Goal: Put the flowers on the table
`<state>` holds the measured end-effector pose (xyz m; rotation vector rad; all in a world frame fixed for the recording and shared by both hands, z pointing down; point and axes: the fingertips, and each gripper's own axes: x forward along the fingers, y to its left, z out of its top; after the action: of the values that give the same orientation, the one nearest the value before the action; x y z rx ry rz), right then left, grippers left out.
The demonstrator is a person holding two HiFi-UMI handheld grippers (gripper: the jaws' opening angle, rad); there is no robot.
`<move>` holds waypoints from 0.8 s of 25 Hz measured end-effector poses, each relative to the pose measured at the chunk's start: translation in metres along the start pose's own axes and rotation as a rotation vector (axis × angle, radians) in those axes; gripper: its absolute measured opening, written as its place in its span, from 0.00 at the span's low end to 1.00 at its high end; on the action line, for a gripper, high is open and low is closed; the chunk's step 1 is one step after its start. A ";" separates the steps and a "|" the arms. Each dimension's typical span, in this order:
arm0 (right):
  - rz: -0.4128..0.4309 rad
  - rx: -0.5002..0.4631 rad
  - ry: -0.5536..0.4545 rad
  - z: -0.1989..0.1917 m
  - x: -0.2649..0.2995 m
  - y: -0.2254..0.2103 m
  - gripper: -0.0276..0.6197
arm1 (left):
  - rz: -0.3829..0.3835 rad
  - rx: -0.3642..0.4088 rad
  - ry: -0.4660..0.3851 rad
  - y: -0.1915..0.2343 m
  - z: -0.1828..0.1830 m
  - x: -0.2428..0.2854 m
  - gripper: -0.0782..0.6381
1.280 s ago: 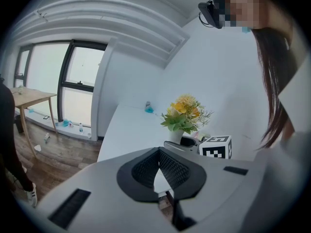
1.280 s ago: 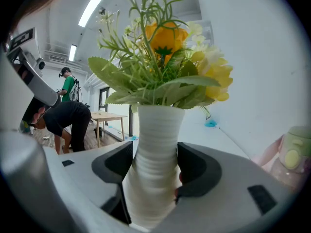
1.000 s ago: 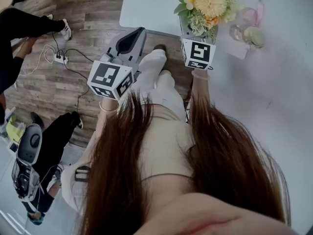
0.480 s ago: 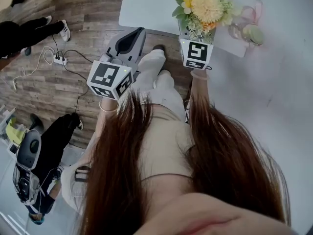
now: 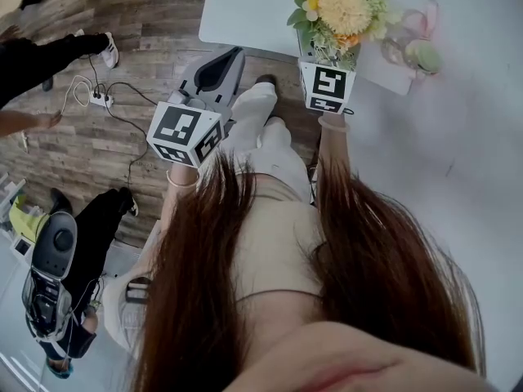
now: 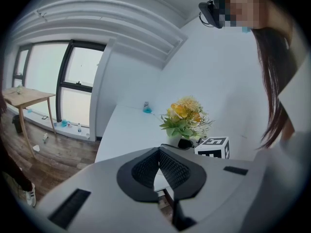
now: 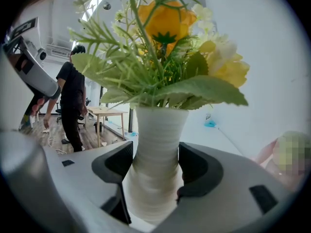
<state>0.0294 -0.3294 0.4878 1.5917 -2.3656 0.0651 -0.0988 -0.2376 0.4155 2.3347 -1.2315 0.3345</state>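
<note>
While the right gripper [image 7: 154, 176] holds it upright, the white ribbed vase [image 7: 155, 140] sits between that gripper's dark fingers [image 7: 112, 163], which press its narrow waist from both sides. From its mouth rises a bunch of yellow and orange flowers with green leaves [image 5: 341, 11]. In the head view the vase is at the near edge of the plain white worktop [image 5: 245, 6]; whether its base touches the surface cannot be told. The left gripper [image 6: 158, 161] is off to the side above the wooden plank floor [image 5: 122, 145], its fingers pressed together with nothing between them.
</note>
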 end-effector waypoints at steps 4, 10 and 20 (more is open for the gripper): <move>-0.007 -0.002 -0.005 0.004 -0.002 0.000 0.50 | -0.004 0.004 -0.002 -0.002 0.002 -0.002 0.12; -0.020 0.017 -0.013 0.004 -0.009 -0.006 0.50 | -0.012 0.009 -0.002 -0.010 -0.001 -0.002 0.12; -0.033 0.035 -0.021 0.003 -0.027 -0.012 0.50 | -0.031 0.023 -0.011 -0.027 -0.003 -0.005 0.12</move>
<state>0.0489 -0.3100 0.4759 1.6548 -2.3656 0.0835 -0.0791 -0.2193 0.4079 2.3756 -1.2016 0.3268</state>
